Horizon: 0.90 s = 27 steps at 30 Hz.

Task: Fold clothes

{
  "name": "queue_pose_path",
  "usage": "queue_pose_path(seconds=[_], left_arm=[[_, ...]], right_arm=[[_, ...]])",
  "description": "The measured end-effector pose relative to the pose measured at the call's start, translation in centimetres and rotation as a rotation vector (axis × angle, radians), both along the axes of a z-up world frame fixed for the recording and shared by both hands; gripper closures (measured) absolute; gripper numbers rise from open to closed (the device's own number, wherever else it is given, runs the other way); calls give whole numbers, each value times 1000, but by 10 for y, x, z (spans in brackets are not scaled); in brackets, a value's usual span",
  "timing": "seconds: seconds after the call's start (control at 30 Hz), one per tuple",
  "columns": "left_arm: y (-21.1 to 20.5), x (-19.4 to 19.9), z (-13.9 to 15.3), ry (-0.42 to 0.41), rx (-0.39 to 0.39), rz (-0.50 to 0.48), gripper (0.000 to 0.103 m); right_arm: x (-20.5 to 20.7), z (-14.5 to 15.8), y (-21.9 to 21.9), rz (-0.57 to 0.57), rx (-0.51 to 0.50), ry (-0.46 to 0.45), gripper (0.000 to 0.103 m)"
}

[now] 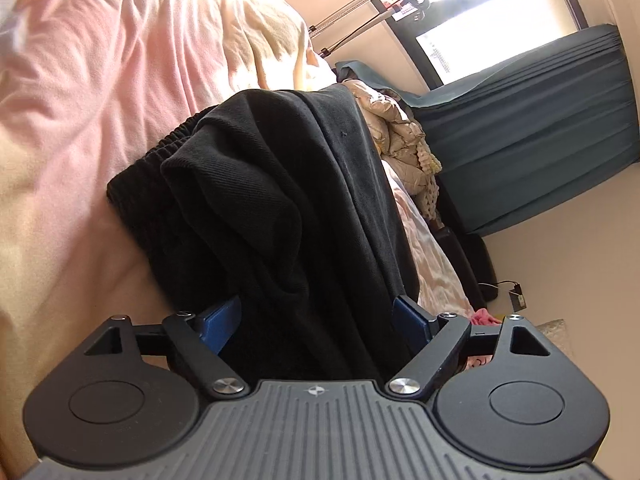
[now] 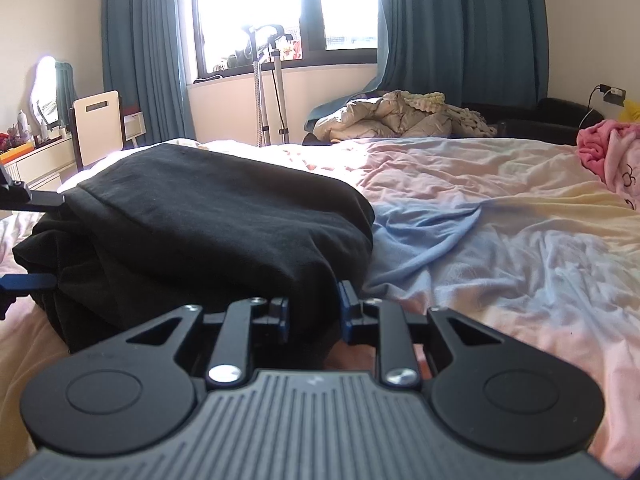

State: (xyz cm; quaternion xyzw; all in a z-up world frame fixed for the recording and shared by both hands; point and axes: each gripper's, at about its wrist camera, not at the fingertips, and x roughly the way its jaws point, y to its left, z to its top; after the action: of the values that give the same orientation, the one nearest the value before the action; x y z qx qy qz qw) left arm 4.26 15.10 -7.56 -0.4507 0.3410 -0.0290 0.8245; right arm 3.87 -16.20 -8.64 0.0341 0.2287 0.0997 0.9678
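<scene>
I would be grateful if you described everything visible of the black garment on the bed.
The black garment is a thick, matte, knit-looking piece folded into a bulky, layered bundle with rounded folds. A ribbed elastic band shows at one end, so it may be trousers. It rests on the wrinkled pink bedsheet. The left gripper stands wide open with cloth lying between its blue fingers, unpinched. The right gripper sits at the bundle's near edge, jaws narrowly apart; whether they pinch cloth is unclear.
</scene>
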Motion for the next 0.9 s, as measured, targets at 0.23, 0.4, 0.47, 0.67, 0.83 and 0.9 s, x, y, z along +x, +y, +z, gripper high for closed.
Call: queue_pose_path(seconds=[0.23, 0.4, 0.47, 0.67, 0.83, 0.9], left_arm=[[14, -9, -38, 123, -211, 137, 13], [14, 3, -50, 70, -232, 216, 13], [16, 5, -54, 52, -238, 265, 15], [20, 3, -56, -2, -306, 317, 27], [16, -2, -38, -146, -365, 236, 34], [13, 2, -34, -146, -329, 218, 34]], right_arm=[[1, 1, -8, -9, 81, 25, 76], [4, 0, -16, -13, 160, 48, 75], [6, -1, -20, -15, 202, 60, 74], [11, 0, -38, -14, 389, 106, 68], [2, 20, -50, 28, 518, 52, 51], [2, 26, -59, 42, 596, 10, 46]])
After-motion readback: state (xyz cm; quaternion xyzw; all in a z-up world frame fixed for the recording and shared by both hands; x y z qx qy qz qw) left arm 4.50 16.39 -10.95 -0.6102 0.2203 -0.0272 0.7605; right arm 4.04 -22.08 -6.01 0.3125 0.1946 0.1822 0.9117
